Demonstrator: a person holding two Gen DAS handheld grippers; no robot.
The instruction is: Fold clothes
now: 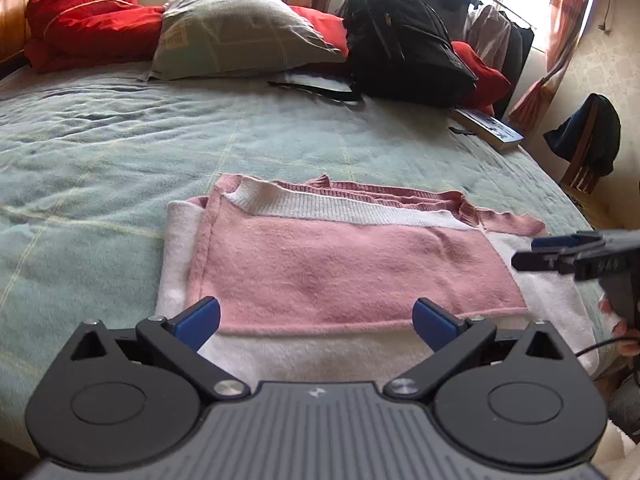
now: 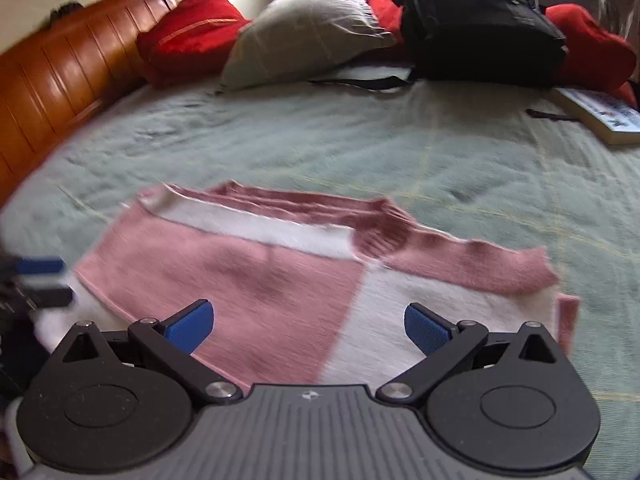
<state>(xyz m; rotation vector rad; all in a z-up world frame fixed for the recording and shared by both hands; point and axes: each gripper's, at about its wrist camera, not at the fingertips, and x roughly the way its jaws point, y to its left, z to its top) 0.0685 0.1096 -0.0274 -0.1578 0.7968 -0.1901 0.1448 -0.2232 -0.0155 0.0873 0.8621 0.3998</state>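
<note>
A pink and white knitted sweater [image 1: 340, 264] lies folded flat on the pale green bedspread [image 1: 120, 152]. My left gripper [image 1: 316, 322] hovers open over its near edge with nothing between its blue pads. The right gripper [image 1: 560, 254] enters the left wrist view from the right, at the sweater's right edge, held by a hand [image 1: 624, 328]. In the right wrist view the same sweater [image 2: 280, 280] is blurred, with a pink sleeve [image 2: 480, 268] lying across its far right. My right gripper [image 2: 308, 328] is open above the sweater's near edge, holding nothing. The left gripper's fingers [image 2: 40, 280] show at the far left.
At the head of the bed lie red cushions [image 1: 88, 20], a grey-green pillow [image 1: 240, 36] and a black backpack [image 1: 404, 36]. A book [image 1: 492, 128] rests near the bed's right edge. A wooden headboard [image 2: 52, 80] runs along the left. A chair with dark clothes [image 1: 588, 136] stands right.
</note>
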